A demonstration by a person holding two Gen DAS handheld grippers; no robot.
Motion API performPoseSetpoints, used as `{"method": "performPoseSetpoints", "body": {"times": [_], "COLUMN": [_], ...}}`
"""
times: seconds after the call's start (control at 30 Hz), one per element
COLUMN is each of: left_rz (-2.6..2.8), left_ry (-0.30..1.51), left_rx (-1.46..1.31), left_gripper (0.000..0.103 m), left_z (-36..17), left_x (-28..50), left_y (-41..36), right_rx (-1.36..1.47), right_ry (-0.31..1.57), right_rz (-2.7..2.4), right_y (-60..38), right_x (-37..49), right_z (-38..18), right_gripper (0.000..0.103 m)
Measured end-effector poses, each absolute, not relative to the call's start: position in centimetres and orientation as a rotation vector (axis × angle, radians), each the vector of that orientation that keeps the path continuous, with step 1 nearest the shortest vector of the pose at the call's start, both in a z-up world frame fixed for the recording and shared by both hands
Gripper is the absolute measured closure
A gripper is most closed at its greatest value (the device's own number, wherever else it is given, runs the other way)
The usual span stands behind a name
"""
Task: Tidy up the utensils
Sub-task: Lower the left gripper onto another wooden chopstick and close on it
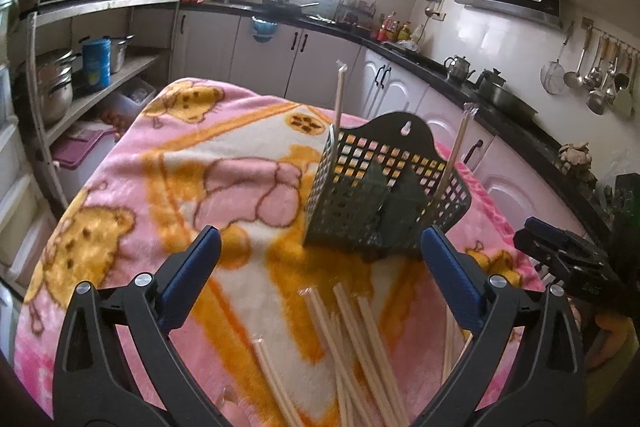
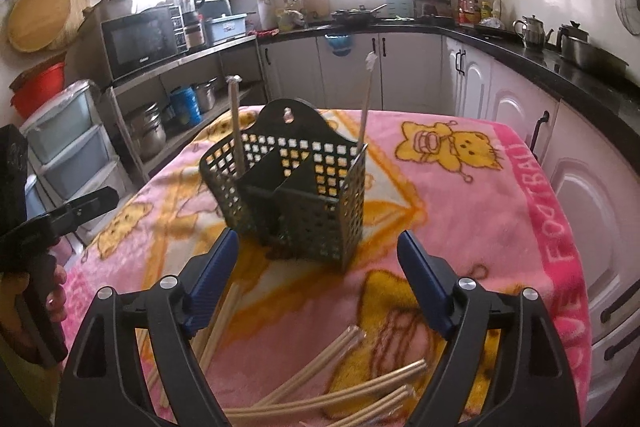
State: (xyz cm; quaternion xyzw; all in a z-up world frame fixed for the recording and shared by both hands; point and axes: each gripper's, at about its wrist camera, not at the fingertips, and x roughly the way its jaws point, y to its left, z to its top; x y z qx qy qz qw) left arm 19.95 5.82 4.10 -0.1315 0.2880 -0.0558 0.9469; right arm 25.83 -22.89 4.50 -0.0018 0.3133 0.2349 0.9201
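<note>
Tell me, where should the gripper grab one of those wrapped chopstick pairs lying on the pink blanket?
Probably near its middle, coming down from above. The chopstick pairs lie flat on the soft blanket, criss-crossed in a pile, so pick a top one and set the fingers across its thin width. The open right gripper sits closest. The basket waits just beyond.

Your left gripper (image 1: 320, 259) holds its jaws wide apart with nothing between them above loose wrapped chopsticks (image 1: 352, 355) on the blanket-covered table (image 1: 192, 187), short of the perforated basket (image 1: 380, 195) holding two upright pairs.
</note>
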Motion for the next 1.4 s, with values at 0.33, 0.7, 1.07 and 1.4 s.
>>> {"method": "performPoseSetpoints", "body": {"times": [0.33,0.7,1.07,1.4], "left_rz": [-0.082,-0.061,-0.075,-0.111], "left_ry": [0.638,0.704,0.799,0.894], "left_rx": [-0.301,-0.297,-0.29,-0.325], "left_gripper": [0.011,0.011,0.018,0.045], "left_z": [1.7,-0.9,-3.7,-6.3], "left_x": [18.0,16.1,15.8,17.2], "left_y": [7.7,8.2,7.2,5.9], "right_rx": [-0.058,-0.069,-0.065,-0.032], "right_ry": [0.678,0.739,0.809,0.962], "right_rz": [0.535,0.544,0.529,0.515], "right_y": [-20.7,-19.9,-21.0,-21.6], "right_x": [23.8,22.3,22.2,25.4], "right_z": [3.3,1.0,-1.5,-4.8], "right_gripper": [0.024,0.024,0.024,0.028]}}
